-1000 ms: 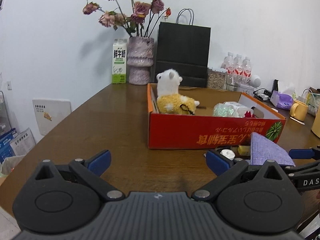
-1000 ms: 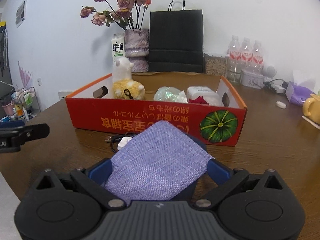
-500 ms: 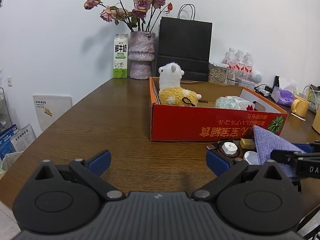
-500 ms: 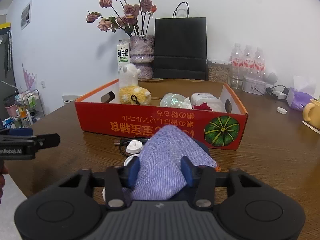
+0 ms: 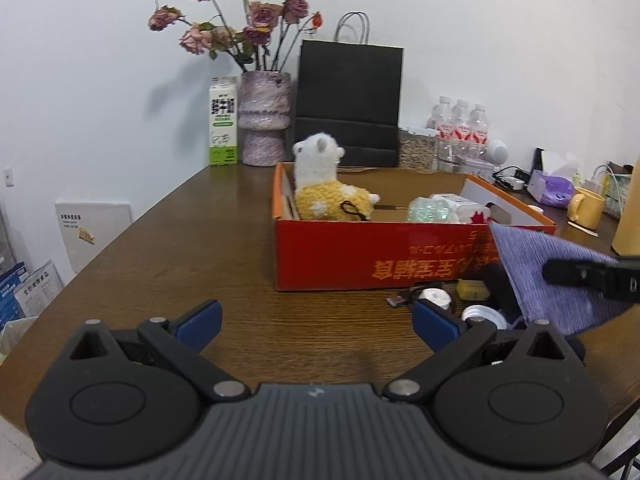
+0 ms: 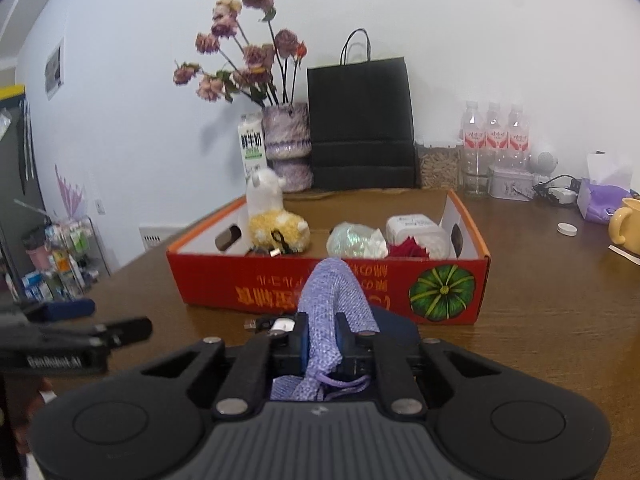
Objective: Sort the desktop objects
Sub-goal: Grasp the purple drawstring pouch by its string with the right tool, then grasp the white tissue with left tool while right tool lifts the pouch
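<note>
My right gripper (image 6: 322,334) is shut on a purple cloth pouch (image 6: 336,300) and holds it lifted in front of the red cardboard box (image 6: 280,284). The pouch also shows in the left wrist view (image 5: 548,276), raised beside the box (image 5: 360,260). The box holds a plush alpaca (image 5: 324,196), a shiny wrapped packet (image 5: 428,210) and a white container (image 6: 416,230). My left gripper (image 5: 316,320) is open and empty, low over the table, left of the small items: a white charger with cable (image 5: 434,298), a yellow block (image 5: 472,290) and a white lid (image 5: 482,314).
A vase of dried roses (image 5: 264,120), a milk carton (image 5: 223,122) and a black paper bag (image 5: 350,100) stand at the back. Water bottles (image 6: 494,136), a tissue pack (image 6: 602,200) and a yellow mug (image 5: 584,210) are at the right.
My right gripper closed on the purple pouch and lifted it off the small items toward the box. My left gripper stayed open and shifted slightly.
</note>
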The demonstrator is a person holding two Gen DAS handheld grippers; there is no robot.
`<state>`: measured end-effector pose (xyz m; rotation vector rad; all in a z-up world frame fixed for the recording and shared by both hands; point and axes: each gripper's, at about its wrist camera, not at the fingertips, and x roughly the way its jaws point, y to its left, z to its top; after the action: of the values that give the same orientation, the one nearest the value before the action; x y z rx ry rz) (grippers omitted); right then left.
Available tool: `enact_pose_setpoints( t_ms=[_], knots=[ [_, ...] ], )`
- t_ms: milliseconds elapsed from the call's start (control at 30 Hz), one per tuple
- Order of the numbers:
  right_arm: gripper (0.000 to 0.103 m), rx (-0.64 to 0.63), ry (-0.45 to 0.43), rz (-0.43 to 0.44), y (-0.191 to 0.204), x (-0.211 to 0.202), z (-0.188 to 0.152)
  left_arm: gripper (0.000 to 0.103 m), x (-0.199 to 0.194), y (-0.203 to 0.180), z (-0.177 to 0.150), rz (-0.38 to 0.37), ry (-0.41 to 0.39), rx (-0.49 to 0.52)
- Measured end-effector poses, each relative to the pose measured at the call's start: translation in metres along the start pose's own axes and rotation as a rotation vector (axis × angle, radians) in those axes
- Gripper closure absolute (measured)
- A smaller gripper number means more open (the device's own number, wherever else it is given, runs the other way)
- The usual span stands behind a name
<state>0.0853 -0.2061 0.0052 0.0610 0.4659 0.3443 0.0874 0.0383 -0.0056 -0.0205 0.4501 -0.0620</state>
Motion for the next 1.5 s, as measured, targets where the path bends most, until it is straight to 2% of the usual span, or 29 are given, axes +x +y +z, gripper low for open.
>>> enact_pose_setpoints(
  t_ms=[233,433,633,867,1267,1333,1400,1467,1500],
  knots=[
    [0.095,0.010,-0.050,-0.008,-0.009,-0.015,0.006,0.000,0.000,-0.025,0.001,-0.049,0.005,0.039],
    [0.095,0.011,-0.079,-0.049,-0.027,-0.034,0.004,0.000,0.004,-0.049,-0.003,-0.101,0.040,0.063],
    [0.095,0.032,-0.064,-0.089,-0.052,-0.047,-0.007,0.000,0.007,-0.067,-0.009,-0.119,0.072,0.071],
    [0.095,0.052,-0.028,-0.080,-0.070,-0.047,-0.025,0.000,0.011,-0.084,-0.016,-0.118,0.114,0.072],
    [0.095,0.056,-0.004,-0.048,-0.075,-0.045,-0.044,0.033,0.026,-0.093,-0.025,-0.110,0.177,0.036],
    [0.095,0.055,-0.003,-0.042,-0.075,-0.044,-0.045,0.046,0.029,-0.093,-0.026,-0.118,0.190,0.023],
    [0.095,0.054,0.000,-0.037,-0.074,-0.044,-0.046,0.053,0.030,-0.093,-0.027,-0.113,0.186,0.022],
    [0.095,0.054,0.002,-0.033,-0.074,-0.043,-0.047,0.067,0.029,-0.093,-0.028,-0.120,0.185,0.018],
    [0.095,0.054,0.003,-0.031,-0.074,-0.043,-0.047,0.078,0.029,-0.093,-0.028,-0.121,0.186,0.019]
  ],
)
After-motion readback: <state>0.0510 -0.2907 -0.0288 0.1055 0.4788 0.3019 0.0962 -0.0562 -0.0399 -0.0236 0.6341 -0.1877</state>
